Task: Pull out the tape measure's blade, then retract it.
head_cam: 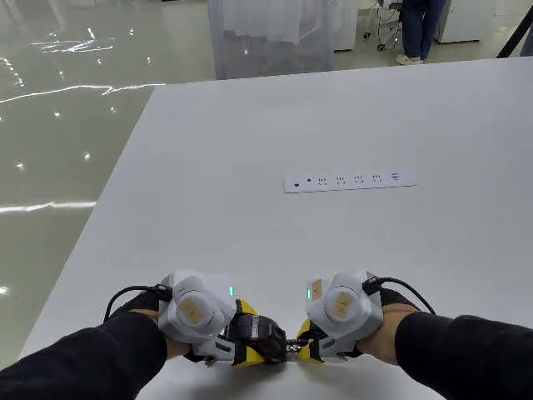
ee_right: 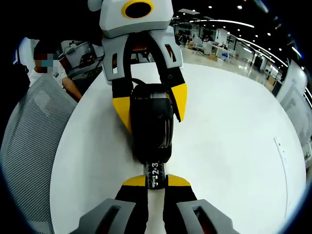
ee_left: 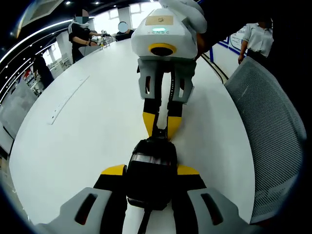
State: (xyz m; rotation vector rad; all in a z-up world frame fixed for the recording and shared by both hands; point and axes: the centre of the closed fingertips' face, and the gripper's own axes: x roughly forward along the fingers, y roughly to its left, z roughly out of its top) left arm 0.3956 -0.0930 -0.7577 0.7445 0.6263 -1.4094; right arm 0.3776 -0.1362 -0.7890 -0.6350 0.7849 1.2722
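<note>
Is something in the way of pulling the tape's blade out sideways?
No, nothing visible. The right gripper pinches the blade, the left gripper holds the tape measure, and the power strip lies farther off on the table.

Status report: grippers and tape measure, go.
Left gripper shut on tape measure. Right gripper shut on blade, short length out. Power strip well apart on table, not in the way.
</note>
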